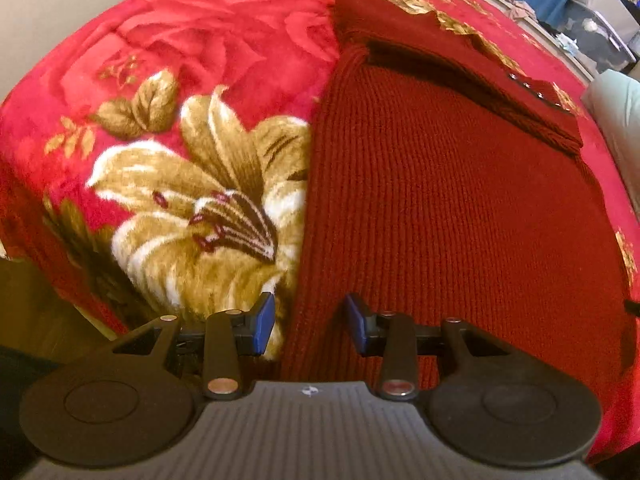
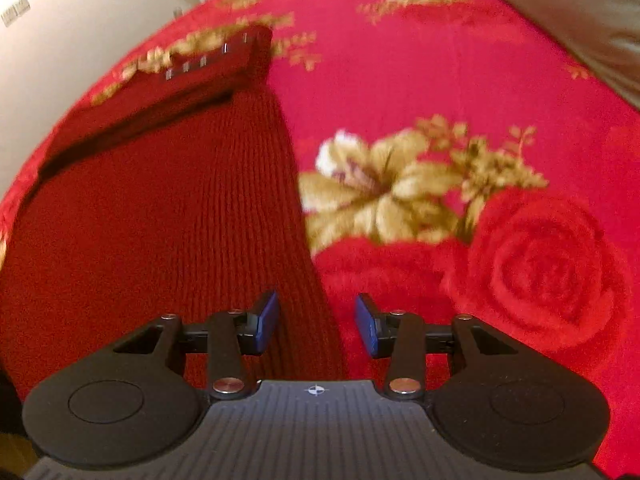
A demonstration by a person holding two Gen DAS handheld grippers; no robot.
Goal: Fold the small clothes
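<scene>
Red floral blanket (image 1: 168,80) covers the bed under both grippers. Left gripper (image 1: 310,322) hovers with jaws apart over the left edge of the dark red knit sweater (image 1: 440,208); right gripper (image 2: 317,326), jaws apart too, straddles its right edge (nothing pinched). Sweater lies flat, top folded over.

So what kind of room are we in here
Probably a bedroom: the dark red ribbed knit garment lies on a plush red blanket with gold flowers, apparently spread over a bed, with a pale pillow-like cushion at its edge.
</scene>
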